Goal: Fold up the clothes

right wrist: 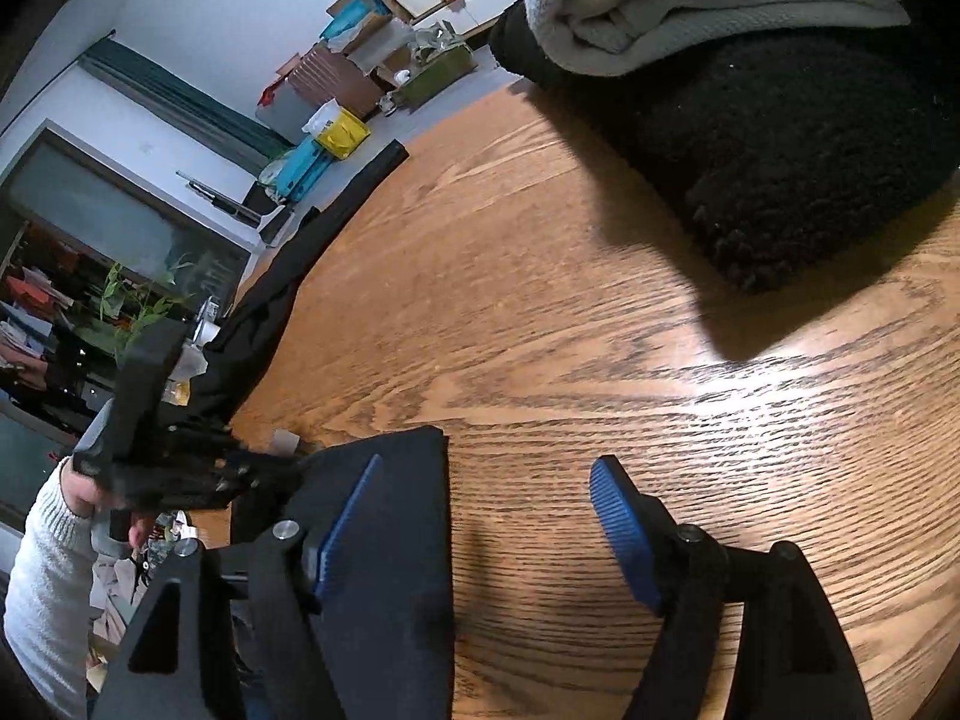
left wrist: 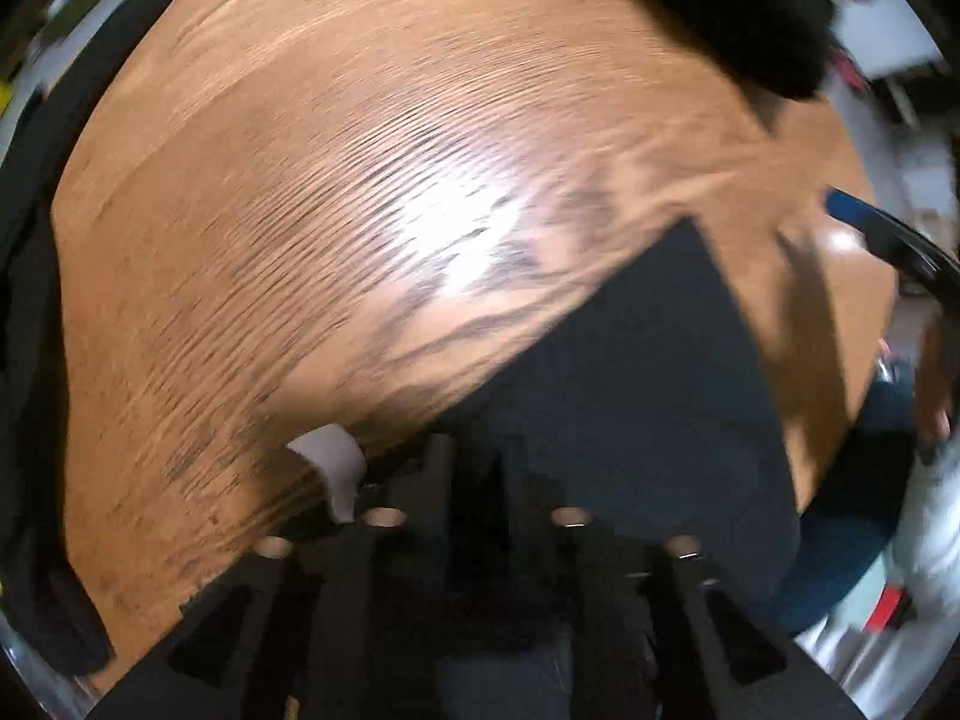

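Observation:
A flat dark navy cloth (left wrist: 648, 372) (right wrist: 396, 504) lies on the wooden table (left wrist: 300, 210) (right wrist: 540, 276) near its front edge. My left gripper (left wrist: 474, 462) (right wrist: 288, 456) points straight down at the cloth's edge. One whitish fingertip (left wrist: 333, 459) sits just off the cloth on bare wood, and the other finger is lost against the dark fabric, so its grip is unclear. My right gripper (right wrist: 486, 510) (left wrist: 882, 234) stands open: its left blue pad (right wrist: 351, 516) hovers over the cloth, and its right pad (right wrist: 624, 534) is over bare wood.
A black fleece garment (right wrist: 780, 150) (left wrist: 750, 18) with a folded grey one (right wrist: 660, 12) on top sits at the table's far side. Another black garment (right wrist: 270, 312) (left wrist: 36, 360) hangs along the table's side edge. A white sleeve (right wrist: 42, 570) holds the left gripper.

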{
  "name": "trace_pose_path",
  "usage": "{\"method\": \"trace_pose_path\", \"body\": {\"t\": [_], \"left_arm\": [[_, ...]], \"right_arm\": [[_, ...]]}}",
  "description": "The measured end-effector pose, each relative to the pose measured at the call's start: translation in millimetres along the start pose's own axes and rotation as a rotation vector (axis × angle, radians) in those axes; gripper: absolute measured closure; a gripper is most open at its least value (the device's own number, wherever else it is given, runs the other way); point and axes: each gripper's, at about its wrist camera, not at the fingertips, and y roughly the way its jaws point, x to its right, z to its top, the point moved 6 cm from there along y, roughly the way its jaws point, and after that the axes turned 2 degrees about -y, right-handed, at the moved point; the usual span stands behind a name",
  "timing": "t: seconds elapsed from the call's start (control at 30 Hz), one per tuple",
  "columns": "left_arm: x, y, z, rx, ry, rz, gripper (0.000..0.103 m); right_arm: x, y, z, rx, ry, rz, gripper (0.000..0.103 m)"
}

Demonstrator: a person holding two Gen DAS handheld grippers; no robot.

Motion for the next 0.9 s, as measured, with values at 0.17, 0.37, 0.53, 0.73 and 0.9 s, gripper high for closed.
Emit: {"method": "trace_pose_path", "body": {"t": [0.17,0.37,0.53,0.73,0.9], "left_arm": [[-24,-20,8,0.096,-0.095,0.045,0.04],[-22,-55,-17,0.205,-0.175,0.012,0.029],[11,-32,-49,0.159,-0.249,-0.086,0.029],[64,-15,-116,0.302,-0.422,-0.237,0.029],[87,-2,-147,0.505,-0.497,-0.113,0.029]], "right_arm": [[0,-1,-2,-0.002,-0.004,-0.002,0.028],[5,-8,-1,0.007,-0.001,-0.003,0.027],[-2,-2,-3,-0.009,-0.018,-0.005,0.026],[-16,6,-12,-0.026,-0.072,-0.011,0.026],[-27,19,-20,-0.051,-0.108,-0.035,0.026]]}}
